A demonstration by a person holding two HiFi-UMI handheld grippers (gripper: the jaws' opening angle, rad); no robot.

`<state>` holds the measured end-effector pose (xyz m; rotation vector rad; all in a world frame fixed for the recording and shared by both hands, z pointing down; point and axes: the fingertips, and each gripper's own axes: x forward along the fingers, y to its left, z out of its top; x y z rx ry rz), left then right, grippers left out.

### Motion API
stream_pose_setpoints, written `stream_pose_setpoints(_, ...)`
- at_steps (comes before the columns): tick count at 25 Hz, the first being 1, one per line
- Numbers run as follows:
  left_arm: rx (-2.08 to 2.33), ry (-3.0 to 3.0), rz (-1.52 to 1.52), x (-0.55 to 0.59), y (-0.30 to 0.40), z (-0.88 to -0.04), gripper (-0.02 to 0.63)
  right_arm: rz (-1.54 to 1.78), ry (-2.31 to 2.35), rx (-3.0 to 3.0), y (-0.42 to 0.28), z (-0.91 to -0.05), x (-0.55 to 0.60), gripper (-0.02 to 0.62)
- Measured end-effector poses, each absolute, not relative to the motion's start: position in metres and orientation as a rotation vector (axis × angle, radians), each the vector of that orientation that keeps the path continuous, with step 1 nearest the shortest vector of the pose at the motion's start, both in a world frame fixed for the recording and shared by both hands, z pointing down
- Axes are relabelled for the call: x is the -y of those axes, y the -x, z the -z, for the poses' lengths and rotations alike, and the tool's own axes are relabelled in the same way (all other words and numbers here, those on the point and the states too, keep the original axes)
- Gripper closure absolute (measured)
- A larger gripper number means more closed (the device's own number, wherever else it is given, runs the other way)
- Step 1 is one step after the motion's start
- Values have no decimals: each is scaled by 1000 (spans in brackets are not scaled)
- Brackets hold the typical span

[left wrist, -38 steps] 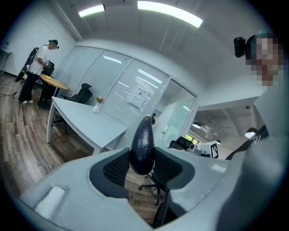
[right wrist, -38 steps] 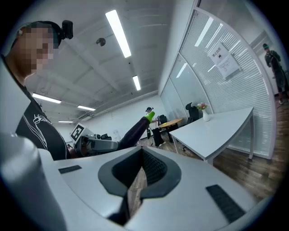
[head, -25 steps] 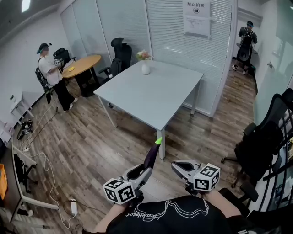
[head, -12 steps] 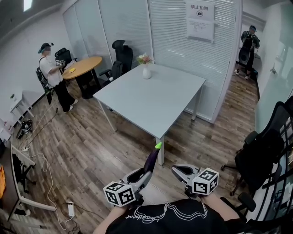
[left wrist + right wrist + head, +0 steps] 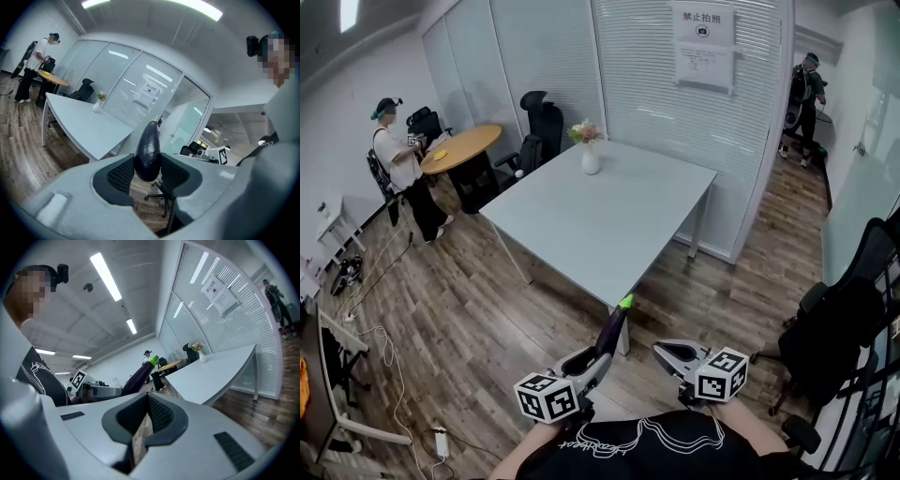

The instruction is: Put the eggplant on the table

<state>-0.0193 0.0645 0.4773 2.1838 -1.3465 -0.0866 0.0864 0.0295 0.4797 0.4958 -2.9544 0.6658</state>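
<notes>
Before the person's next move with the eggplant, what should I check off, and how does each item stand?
1. Grasp: ok. The left tool is shut on the dark purple eggplant, green stem end up.
2. Right tool free: ok. The right tool has its jaws together with nothing between them.
3. Landing spot: ok. The pale grey table is bare apart from a white vase of flowers near its far edge.
4. Eggplant over the table: not ok. It is held above the wooden floor, short of the near corner.
5. Grip firmness: cannot tell.
</notes>
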Motion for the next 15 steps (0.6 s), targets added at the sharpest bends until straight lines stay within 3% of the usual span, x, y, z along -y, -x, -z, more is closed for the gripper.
stream_pose_setpoints(15,1316,-2245,89,7,4,-471,423,-678,-515,2986,-101,-482,33,588)
